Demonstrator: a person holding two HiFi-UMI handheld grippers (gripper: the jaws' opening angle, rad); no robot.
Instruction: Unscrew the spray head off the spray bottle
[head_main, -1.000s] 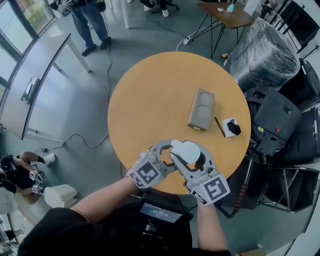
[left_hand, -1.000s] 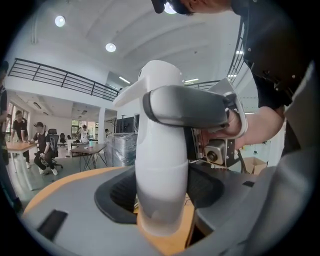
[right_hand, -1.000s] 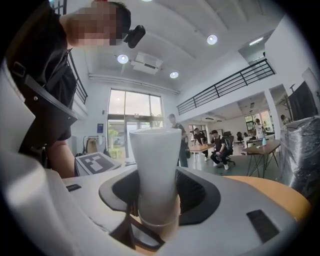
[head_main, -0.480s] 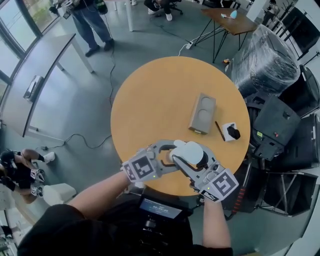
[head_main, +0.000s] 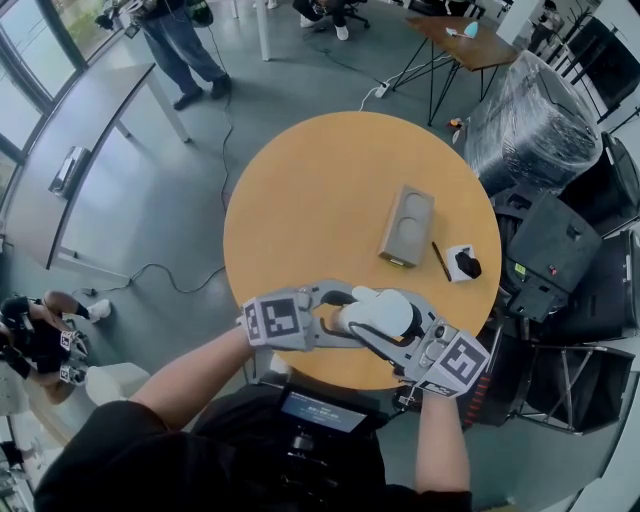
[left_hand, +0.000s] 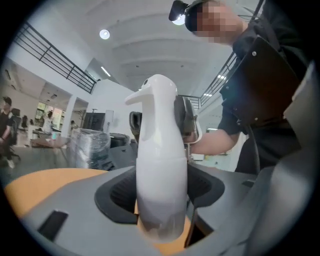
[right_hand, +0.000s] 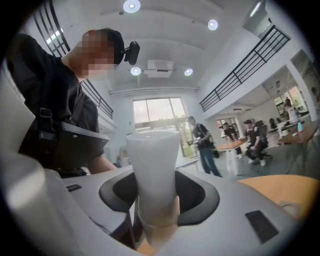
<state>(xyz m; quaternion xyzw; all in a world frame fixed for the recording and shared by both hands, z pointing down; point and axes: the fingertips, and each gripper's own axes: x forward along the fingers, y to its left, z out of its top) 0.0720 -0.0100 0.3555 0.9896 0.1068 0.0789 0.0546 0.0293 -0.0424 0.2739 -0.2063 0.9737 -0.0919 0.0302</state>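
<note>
The white spray bottle (head_main: 378, 310) hangs over the near edge of the round wooden table (head_main: 320, 190), held between both grippers. My left gripper (head_main: 330, 312) comes in from the left, shut on the bottle's body (left_hand: 161, 190). The spray head (left_hand: 157, 95) with its nozzle stands above those jaws. My right gripper (head_main: 392, 335) comes in from the right; in the left gripper view its grey jaws flank the spray head, shut on it. In the right gripper view a white part (right_hand: 152, 170) rises between its pads, widening to a flat end.
Further back on the table lie a grey block with two round recesses (head_main: 405, 226), a dark pen (head_main: 440, 260) and a small white box with a black piece (head_main: 463, 264). Black cases and a wrapped bundle (head_main: 525, 110) stand to the right. People stand in the room behind.
Both hands have turned about the bottle: the right marker cube swung out to the right, the left one moved up and left. The bottle stays between the jaws.
</note>
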